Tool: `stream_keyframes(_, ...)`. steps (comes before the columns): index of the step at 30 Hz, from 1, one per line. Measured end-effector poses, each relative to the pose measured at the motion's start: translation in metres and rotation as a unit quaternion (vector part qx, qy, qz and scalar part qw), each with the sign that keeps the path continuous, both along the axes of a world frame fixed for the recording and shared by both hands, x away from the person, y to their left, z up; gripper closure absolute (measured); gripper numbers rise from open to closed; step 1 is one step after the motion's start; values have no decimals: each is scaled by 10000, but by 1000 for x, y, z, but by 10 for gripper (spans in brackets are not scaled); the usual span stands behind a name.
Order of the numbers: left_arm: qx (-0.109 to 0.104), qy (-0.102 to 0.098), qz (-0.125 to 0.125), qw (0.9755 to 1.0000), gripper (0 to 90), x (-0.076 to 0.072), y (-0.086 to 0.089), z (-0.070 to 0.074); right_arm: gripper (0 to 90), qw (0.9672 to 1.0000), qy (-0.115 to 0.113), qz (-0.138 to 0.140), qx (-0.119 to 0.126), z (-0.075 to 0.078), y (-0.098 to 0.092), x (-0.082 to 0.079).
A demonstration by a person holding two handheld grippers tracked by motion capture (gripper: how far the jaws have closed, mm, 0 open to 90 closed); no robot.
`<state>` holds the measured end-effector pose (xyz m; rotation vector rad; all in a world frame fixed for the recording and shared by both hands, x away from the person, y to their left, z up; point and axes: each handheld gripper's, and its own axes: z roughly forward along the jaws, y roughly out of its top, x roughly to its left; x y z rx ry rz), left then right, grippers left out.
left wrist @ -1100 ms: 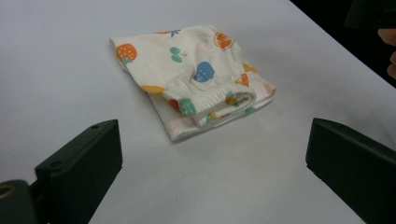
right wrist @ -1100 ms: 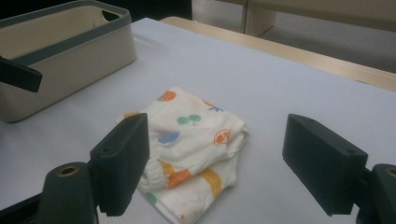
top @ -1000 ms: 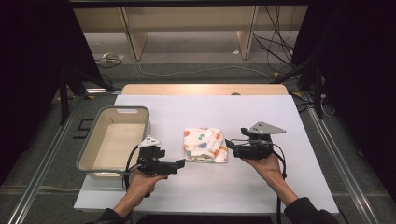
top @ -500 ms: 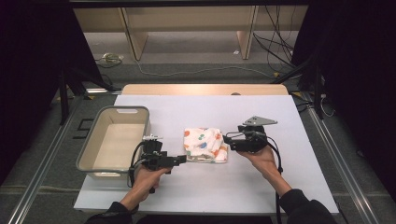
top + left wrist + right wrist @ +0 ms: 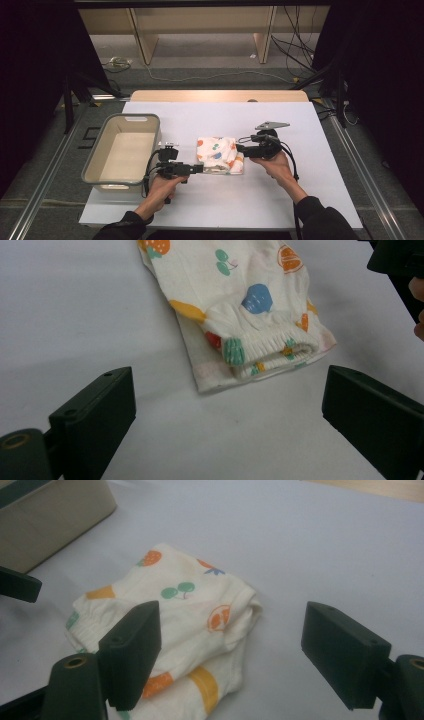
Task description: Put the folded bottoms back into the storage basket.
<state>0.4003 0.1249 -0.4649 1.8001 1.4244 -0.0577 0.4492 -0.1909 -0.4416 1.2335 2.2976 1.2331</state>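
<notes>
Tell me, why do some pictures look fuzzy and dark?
High view: the table is bright, the room around it nearly black. Left gripper view: the near tongs look soft and blurry, the cloth sharper. Right gripper view: its tongs loom large and a bit fuzzy, the cloth mild and evenly lit.

a white-topped table (image 5: 300, 195) with a bare wooden strip (image 5: 215, 95) along its far edge stands on grey floor (image 5: 200, 65). pale wooden furniture legs (image 5: 142, 40) rise beyond it, cables (image 5: 295, 30) trail across the floor, and dark curtains (image 5: 35, 75) close both sides.
</notes>
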Motion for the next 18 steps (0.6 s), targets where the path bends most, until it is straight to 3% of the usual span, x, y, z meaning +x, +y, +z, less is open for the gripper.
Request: stream_keyframes(18,-215,393,23,9990,81,18,-9,-8,260,9996,264,2,75,-7,4,13)
